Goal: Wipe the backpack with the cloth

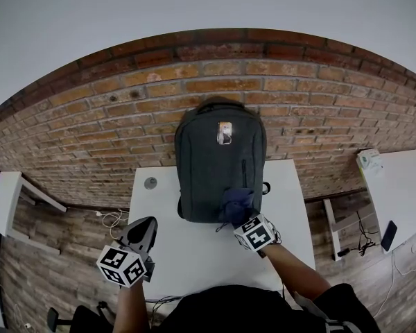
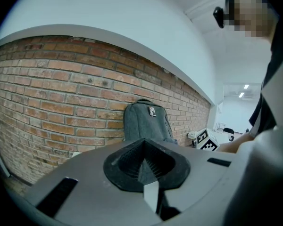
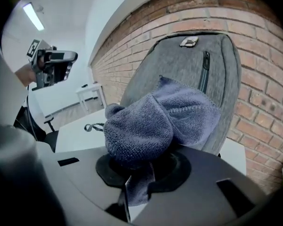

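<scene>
So that folds faced the backpack just ahead, the right gripper pinched the cloth; the left gripper sat closed, empty.

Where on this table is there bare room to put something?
Right of the backpack, out to the table edge; front middle, between left gripper and right gripper; left of the backpack, bar a small round cap. Crowded at the backpack's foot, where the right gripper holds the cloth.
</scene>
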